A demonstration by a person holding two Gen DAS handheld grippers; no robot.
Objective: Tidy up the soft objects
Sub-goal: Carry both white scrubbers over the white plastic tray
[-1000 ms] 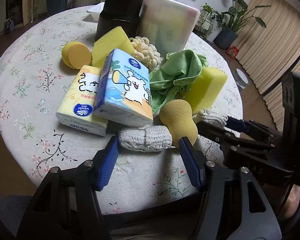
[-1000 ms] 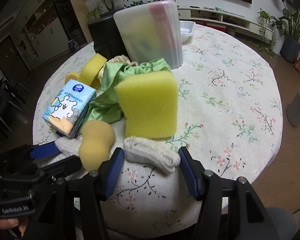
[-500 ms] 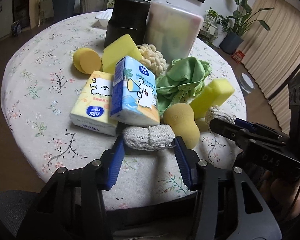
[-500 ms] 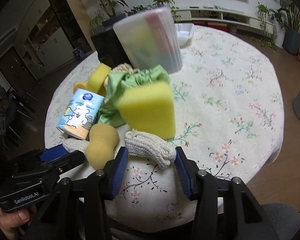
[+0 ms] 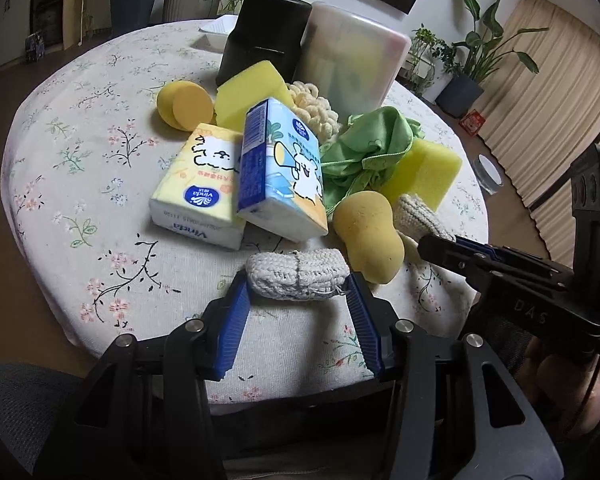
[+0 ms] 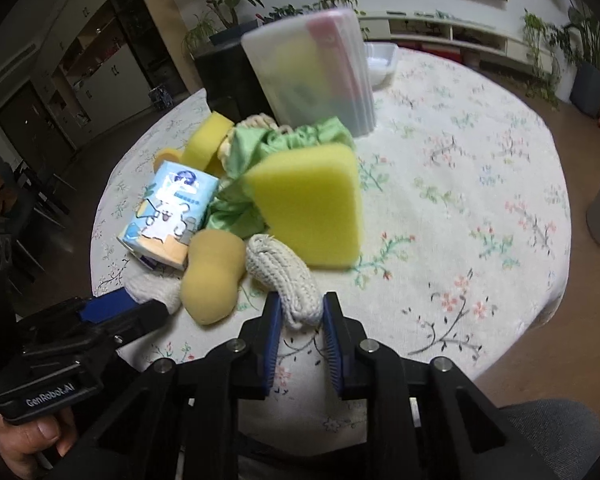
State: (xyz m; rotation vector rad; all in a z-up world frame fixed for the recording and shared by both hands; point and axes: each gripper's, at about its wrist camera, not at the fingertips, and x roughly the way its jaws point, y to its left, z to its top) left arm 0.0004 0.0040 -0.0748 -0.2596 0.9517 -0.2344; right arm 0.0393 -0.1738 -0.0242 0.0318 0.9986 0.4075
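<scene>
Both grippers have closed in since 1 second ago; right gripper now pinches the near end of a knitted white roll, blue fingers pressed on both its sides; left gripper has its fingers touching the 2 ends of another knitted roll, clamped across it lengthwise; that roll lies flat on the floral tablecloth near the table's front edge; a tan gourd-shaped sponge sits just beside it, between the 2 rolls; behind, a blue tissue pack leans on a yellow tissue pack; green cloth is bunched beside the blue pack, touching a yellow sponge block; further back, a 2nd yellow sponge, a round orange sponge and a cream looped scrubber; at the back a black container and a frosted plastic box stand side by side; right-wrist view slightly blurred; small white tray behind the box.
</scene>
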